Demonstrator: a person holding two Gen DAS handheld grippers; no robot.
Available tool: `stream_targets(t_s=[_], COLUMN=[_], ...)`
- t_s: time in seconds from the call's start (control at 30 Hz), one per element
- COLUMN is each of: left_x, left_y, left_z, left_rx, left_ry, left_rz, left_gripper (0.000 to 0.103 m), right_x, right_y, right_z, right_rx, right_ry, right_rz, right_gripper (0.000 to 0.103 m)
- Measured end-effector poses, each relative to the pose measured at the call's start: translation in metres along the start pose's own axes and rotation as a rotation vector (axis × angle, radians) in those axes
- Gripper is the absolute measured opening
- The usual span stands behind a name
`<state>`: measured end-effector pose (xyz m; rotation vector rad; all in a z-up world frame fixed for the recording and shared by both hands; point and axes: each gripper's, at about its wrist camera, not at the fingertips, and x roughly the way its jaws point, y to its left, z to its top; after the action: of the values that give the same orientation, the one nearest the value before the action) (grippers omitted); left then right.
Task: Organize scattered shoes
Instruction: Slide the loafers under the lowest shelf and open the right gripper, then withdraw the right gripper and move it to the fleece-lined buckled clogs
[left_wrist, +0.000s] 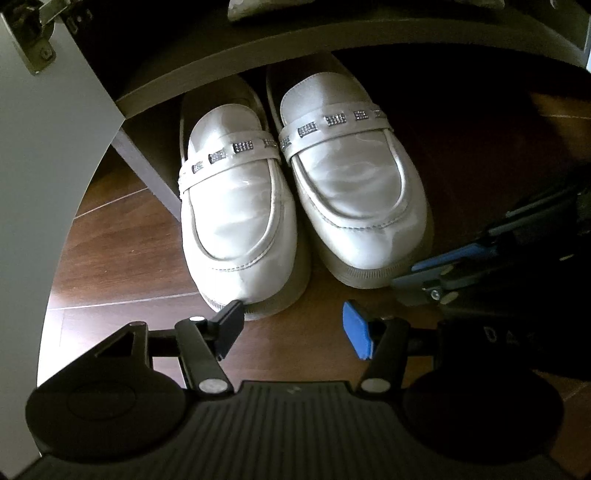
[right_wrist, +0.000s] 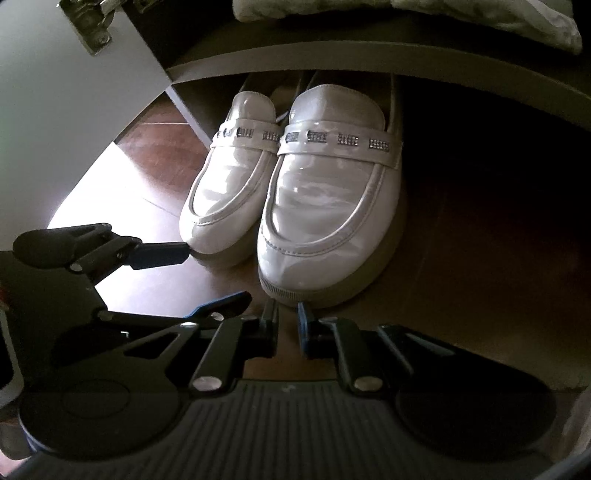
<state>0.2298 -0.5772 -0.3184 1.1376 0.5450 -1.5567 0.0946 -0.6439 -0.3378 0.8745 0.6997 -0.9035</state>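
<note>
Loafers (left_wrist: 295, 199) lie unheld; left hand-held gripper (left_wrist: 291, 328) parted, right (right_wrist: 287, 325) closed.

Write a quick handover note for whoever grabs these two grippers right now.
Left gripper: open, holding nothing, one finger at the toe of the left loafer.
Right gripper: shut, empty, just in front of the right loafer.
Both white loafers sit side by side, toes outward, heels under the shelf on the wood floor.
Done: pair lined up.
Left: possibly nudge them further under; other shoes not in view.
</note>
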Motion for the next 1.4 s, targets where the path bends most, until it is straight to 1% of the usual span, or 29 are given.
stream_targets(t_s=[0.17,0.47,0.7,0.77,0.83,0.9,0.93,1.0,1.07,1.1,1.17,1.2,1.23,1.3,1.33,1.37,1.4], left_x=[0.007,0.016,0.023,0.022,0.013,-0.005,-0.015,-0.051,-0.101,-0.121,-0.135,-0.138,-0.142,-0.138,-0.131,-0.127,-0.127], left_y=[0.001,0.006,0.011,0.011,0.013,0.014,0.014,0.002,-0.03,-0.042,-0.051,-0.066,-0.081,-0.104,-0.111,-0.111,-0.107], left_z=[0.007,0.022,0.031,0.03,0.026,0.018,0.014,0.0,-0.001,-0.005,-0.027,-0.033,-0.036,-0.041,-0.039,-0.035,-0.03], left_rx=[0.012,0.051,0.075,0.073,0.049,0.028,0.023,0.058,0.119,0.146,0.183,0.191,0.185,0.181,0.183,0.175,0.15], left_ry=[-0.007,-0.054,-0.087,-0.09,-0.083,-0.079,-0.081,-0.109,-0.133,-0.141,-0.146,-0.137,-0.124,-0.086,-0.084,-0.084,-0.082], left_rz=[0.002,0.022,0.063,0.072,0.065,0.049,0.037,-0.031,-0.112,-0.148,-0.217,-0.267,-0.294,-0.314,-0.303,-0.278,-0.235], left_gripper=[0.063,0.063,0.064,0.064,0.064,0.064,0.064,0.064,0.064,0.064,0.067,0.068,0.068,0.068,0.068,0.068,0.068], right_x=[-0.011,-0.015,-0.014,-0.017,-0.023,-0.043,-0.056,-0.089,-0.137,-0.152,-0.193,-0.21,-0.225,-0.255,-0.264,-0.278,-0.287], right_y=[-0.002,-0.004,-0.01,-0.009,-0.006,0.001,0.005,0.008,0.003,-0.001,-0.016,-0.023,-0.029,-0.044,-0.048,-0.049,-0.048], right_z=[-0.002,0.001,0.006,0.004,0.001,-0.007,-0.012,-0.022,-0.034,-0.037,-0.054,-0.063,-0.071,-0.098,-0.106,-0.122,-0.13], right_rx=[-0.014,-0.02,0.0,-0.011,-0.038,-0.128,-0.194,-0.366,-0.579,-0.625,-0.753,-0.796,-0.819,-0.841,-0.831,-0.805,-0.777], right_ry=[0.006,-0.017,-0.024,-0.028,-0.033,-0.034,-0.035,-0.053,-0.06,-0.05,-0.003,0.014,0.029,0.072,0.074,0.064,0.047], right_rz=[0.006,-0.005,-0.009,-0.012,-0.016,0.002,0.016,0.039,0.049,0.054,0.076,0.07,0.057,0.016,0.0,-0.019,-0.024], right_gripper=[0.009,0.009,0.009,0.009,0.01,0.01,0.011,0.012,0.024,0.025,0.038,0.04,0.042,0.042,0.042,0.043,0.044])
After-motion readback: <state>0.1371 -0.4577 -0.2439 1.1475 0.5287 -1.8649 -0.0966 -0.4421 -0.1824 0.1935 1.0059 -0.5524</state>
